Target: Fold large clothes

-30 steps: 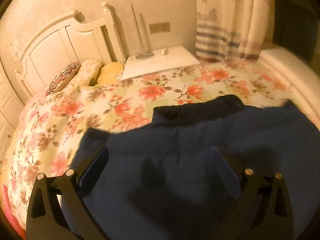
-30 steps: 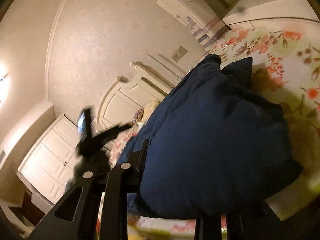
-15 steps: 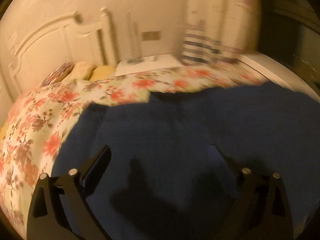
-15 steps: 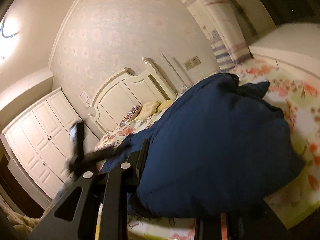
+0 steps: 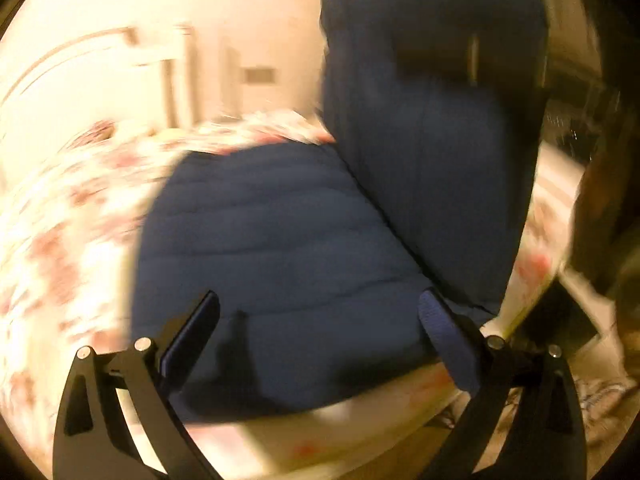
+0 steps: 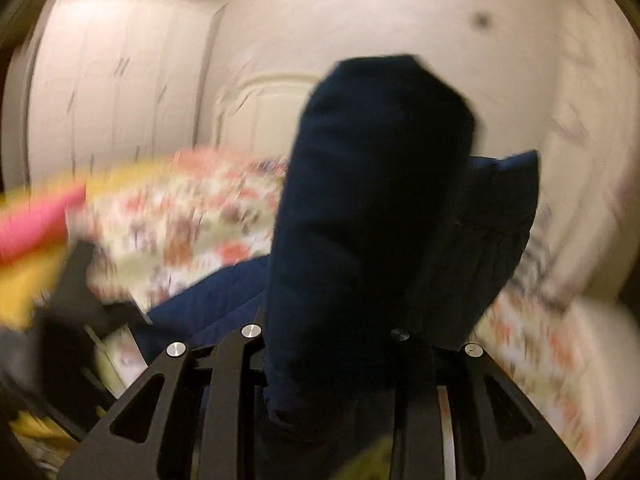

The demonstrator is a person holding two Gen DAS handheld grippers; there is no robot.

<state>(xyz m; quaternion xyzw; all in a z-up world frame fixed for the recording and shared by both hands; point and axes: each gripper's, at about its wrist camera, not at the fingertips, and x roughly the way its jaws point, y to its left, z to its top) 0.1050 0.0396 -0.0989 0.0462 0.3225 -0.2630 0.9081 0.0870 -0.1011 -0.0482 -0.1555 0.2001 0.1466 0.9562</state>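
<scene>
A large navy quilted garment (image 5: 272,264) lies on the floral bed. In the left wrist view one part of it (image 5: 432,128) is lifted upright at the right, folding over the flat part. My left gripper (image 5: 320,340) hovers above the garment's near edge, open, with nothing between its fingers. In the right wrist view my right gripper (image 6: 328,344) is shut on a thick bunch of the navy garment (image 6: 372,200), which rises in front of the lens and hides the fingertips. Both views are motion-blurred.
The floral bedspread (image 5: 80,208) covers the bed, with a white headboard (image 5: 120,64) at the far wall. White wardrobe doors (image 6: 112,80) stand at the left in the right wrist view. Pink and yellow bedding (image 6: 36,232) shows at the far left there.
The right gripper has risen and rolled upright, lifting its side of the navy garment into a standing flap. The left gripper has swept sideways along the garment's near edge, staying open.
</scene>
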